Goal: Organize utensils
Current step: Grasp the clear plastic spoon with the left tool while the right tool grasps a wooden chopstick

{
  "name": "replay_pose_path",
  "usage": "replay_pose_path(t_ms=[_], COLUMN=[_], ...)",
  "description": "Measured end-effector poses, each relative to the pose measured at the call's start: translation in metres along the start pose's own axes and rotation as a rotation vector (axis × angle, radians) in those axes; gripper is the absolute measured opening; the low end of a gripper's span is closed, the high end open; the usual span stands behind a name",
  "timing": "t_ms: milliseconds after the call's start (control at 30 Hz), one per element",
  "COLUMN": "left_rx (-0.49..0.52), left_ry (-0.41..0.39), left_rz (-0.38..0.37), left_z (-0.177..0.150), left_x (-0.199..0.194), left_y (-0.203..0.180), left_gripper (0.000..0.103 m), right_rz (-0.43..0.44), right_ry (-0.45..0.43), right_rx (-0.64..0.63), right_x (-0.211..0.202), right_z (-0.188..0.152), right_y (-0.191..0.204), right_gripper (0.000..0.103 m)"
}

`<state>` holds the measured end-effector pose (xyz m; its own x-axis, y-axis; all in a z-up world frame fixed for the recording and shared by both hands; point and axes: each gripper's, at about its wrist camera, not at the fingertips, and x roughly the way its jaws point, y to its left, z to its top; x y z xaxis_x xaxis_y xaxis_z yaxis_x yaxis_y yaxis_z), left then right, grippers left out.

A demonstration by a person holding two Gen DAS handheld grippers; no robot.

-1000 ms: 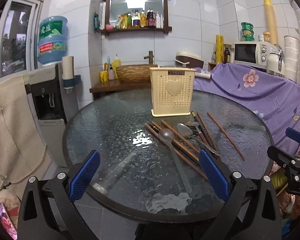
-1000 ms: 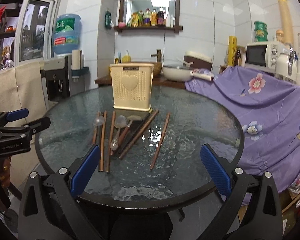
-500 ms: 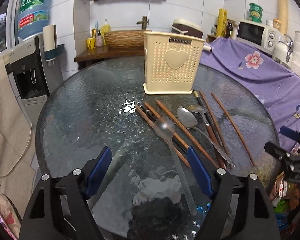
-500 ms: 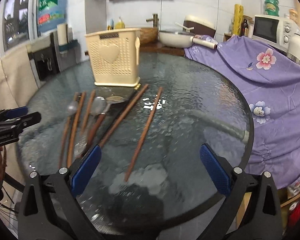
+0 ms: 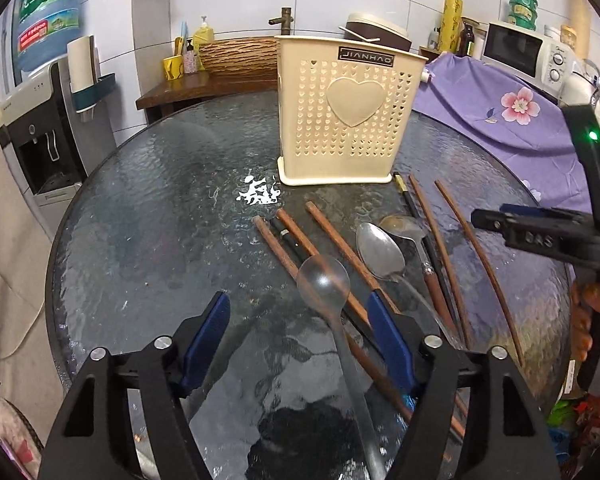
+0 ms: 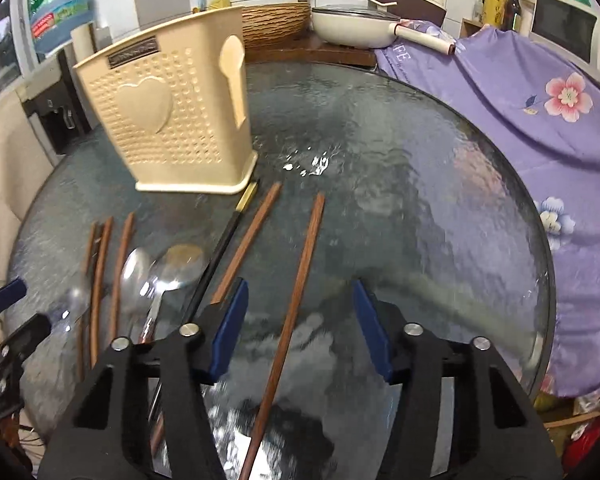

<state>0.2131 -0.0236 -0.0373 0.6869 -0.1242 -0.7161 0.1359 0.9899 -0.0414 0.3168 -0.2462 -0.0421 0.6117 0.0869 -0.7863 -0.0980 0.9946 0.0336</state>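
Utensils: chopsticks and spoons are lying loose on the glass surface [image 5: 148, 248], fanned out ahead of both tongs, in front of the holder.
Clear spoon [image 5: 323, 282]: its bowl is lying just ahead of the left tongs, its handle running back between their blue pads.
Metal spoon [image 5: 380, 251]: lying just right of the clear spoon, beyond the left tongs' right pad.
Lone chopstick [image 6: 296, 300]: lying between the right tongs' pads, apart from both.
Left tongs [image 5: 300, 332]: closing, still spread, pinching nothing.
Right tongs [image 6: 298, 316]: closing, still spread, pads not touching the chopstick.
Cream utensil holder [image 5: 346, 110]: standing upright on the surface, beyond the utensils, well ahead of both tongs.
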Motion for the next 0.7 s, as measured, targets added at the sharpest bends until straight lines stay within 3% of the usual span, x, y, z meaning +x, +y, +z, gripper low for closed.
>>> replay_pose_path(t_ms=[100, 433, 700], left_rx=[-0.010, -0.004, -0.031], left_ry=[0.017, 0.050, 0.082], left_rz=[-0.006, 0.007, 0.037], left_z=[0.000, 0.008, 0.010], left_x=[0.006, 0.021, 0.037], left_y=[0.000, -0.016, -0.016], left_gripper=[0.065, 0.061, 0.053], right_rz=[0.014, 0.004, 0.002], right_ry=[0.029, 0.054, 0.078], right_rx=[0.030, 0.033, 0.053], right_x=[0.012, 0.030, 0.047], right_z=[0.011, 0.020, 0.027], right_y=[-0.004, -0.004, -0.004], right_gripper=[0.045, 0.045, 0.035])
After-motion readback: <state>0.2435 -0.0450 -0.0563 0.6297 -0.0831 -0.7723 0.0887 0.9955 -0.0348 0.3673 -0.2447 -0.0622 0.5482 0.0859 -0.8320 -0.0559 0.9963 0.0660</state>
